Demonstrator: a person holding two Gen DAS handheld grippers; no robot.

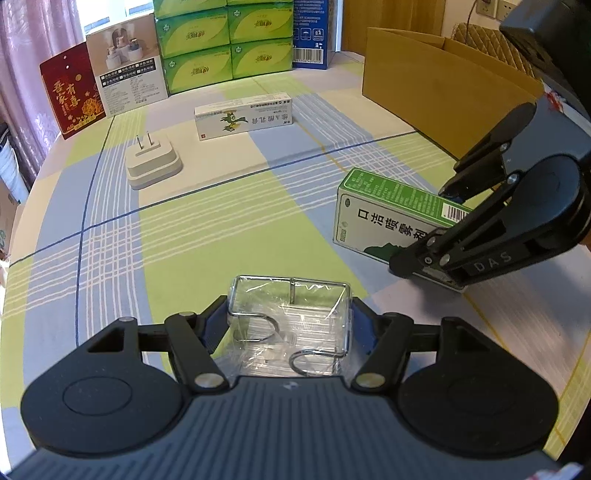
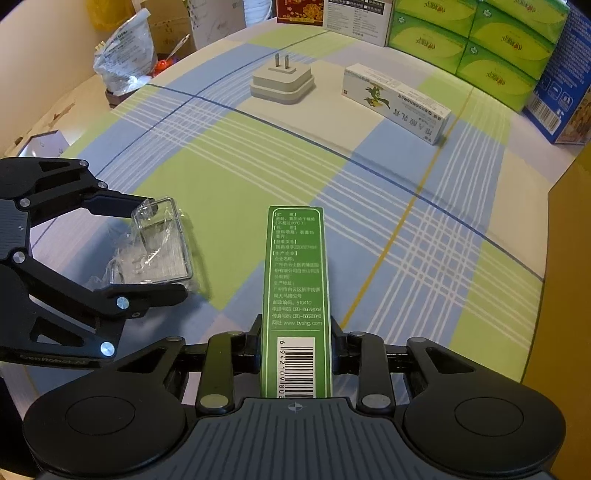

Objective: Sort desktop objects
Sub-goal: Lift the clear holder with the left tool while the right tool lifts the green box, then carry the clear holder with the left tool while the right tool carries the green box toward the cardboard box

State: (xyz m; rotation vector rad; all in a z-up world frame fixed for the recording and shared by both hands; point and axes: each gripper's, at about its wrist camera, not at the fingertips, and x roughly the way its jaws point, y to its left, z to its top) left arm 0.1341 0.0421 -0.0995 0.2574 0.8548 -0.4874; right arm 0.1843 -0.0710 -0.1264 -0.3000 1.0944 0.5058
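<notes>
Since both grippers are already loaded, we judge the step in hand is carrying each item to its place; we should lift level and keep the squeeze gentle on the crinkly wrap. Our left gripper (image 1: 290, 325) is closed on the plastic-wrapped wire holder (image 1: 291, 314), low over the desk (image 1: 207, 229). Our right gripper (image 2: 295, 354), angled down from the right, clamps the green box (image 2: 295, 273) at its barcode end, near the cardboard box (image 1: 443, 92).

**A room in a home, probably**

A green, blue and cream plaid tablecloth (image 1: 207, 236) fills the frame. Pink curtains (image 1: 33, 44) hang upper left, stacked green tissue packs (image 1: 225, 40) stand top centre, and a wall socket (image 1: 495, 8) sits upper right.
</notes>
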